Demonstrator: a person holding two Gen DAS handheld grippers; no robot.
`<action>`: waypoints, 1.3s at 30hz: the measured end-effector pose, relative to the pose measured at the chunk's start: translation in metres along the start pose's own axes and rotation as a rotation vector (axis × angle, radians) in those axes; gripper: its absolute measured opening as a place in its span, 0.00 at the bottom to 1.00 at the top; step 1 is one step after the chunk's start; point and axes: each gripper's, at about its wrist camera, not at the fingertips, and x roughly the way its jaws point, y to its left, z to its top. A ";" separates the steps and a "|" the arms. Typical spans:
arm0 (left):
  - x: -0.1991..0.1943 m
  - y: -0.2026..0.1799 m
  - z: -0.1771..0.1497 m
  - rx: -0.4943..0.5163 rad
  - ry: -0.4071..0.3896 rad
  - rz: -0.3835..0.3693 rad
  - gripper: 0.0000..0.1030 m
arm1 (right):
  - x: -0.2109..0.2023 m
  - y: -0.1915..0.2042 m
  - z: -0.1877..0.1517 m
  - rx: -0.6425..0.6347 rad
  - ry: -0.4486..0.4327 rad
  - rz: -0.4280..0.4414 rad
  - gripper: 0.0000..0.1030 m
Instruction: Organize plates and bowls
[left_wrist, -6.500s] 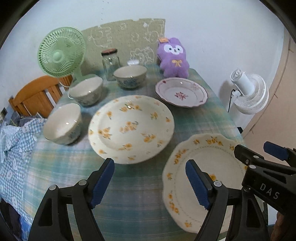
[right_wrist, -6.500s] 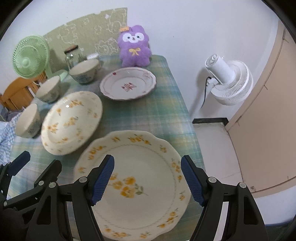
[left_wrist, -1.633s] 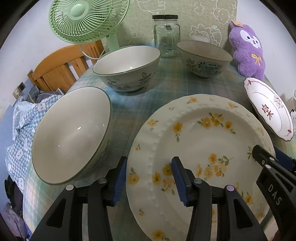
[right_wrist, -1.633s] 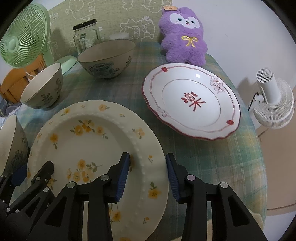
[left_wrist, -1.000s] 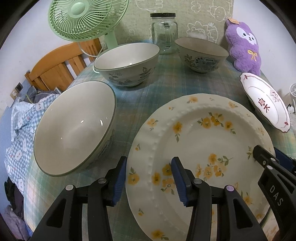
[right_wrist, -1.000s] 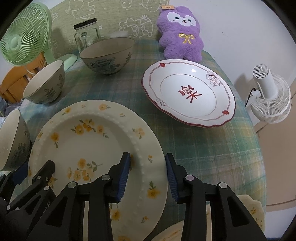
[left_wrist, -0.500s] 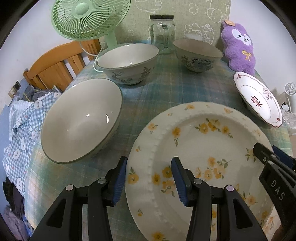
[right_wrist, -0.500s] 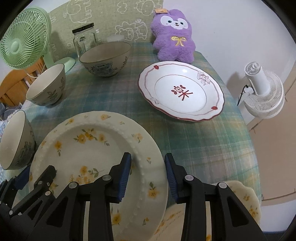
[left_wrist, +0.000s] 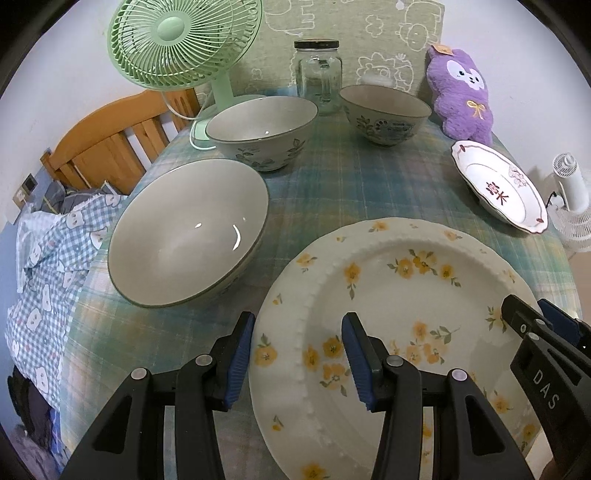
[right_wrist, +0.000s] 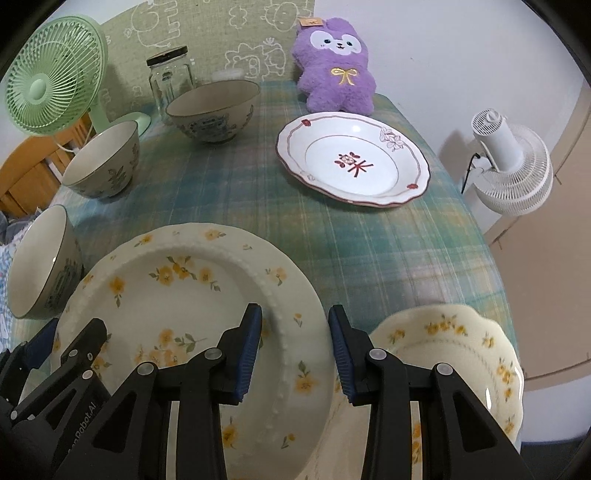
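A large cream plate with yellow flowers (left_wrist: 406, 288) hangs a little above the checked tablecloth. My left gripper (left_wrist: 297, 358) is shut on its left rim. On the opposite rim my right gripper (right_wrist: 295, 349) is shut on the same plate (right_wrist: 177, 295), whose near right edge overlaps a scalloped yellow-flower plate (right_wrist: 454, 350) at the table's near corner. A white plate with red trim (right_wrist: 354, 162) lies further back. Three bowls stand on the left: a near one (left_wrist: 184, 229), a middle one (left_wrist: 262, 125) and a far one (left_wrist: 384, 110).
At the back stand a green fan (left_wrist: 184, 40), a glass jar (left_wrist: 319, 74) and a purple plush toy (left_wrist: 465, 92). A white fan (right_wrist: 509, 166) sits beyond the table's right edge. A wooden bed frame (left_wrist: 103, 147) and blue checked bedding (left_wrist: 48, 258) lie to the left.
Both grippers have drawn the flowered plate back toward the near edge and slightly up. The bowls and red-trim plate look farther away, and the scalloped plate has come into the right wrist view.
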 end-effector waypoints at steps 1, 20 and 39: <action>-0.001 0.001 -0.001 0.004 0.000 -0.002 0.47 | -0.002 0.001 -0.002 0.004 -0.001 -0.002 0.40; -0.025 0.023 -0.016 0.093 -0.045 -0.107 0.47 | -0.048 0.016 -0.032 0.096 -0.053 -0.106 0.40; -0.061 -0.025 -0.032 0.076 -0.080 -0.088 0.47 | -0.072 -0.044 -0.043 0.075 -0.084 -0.077 0.40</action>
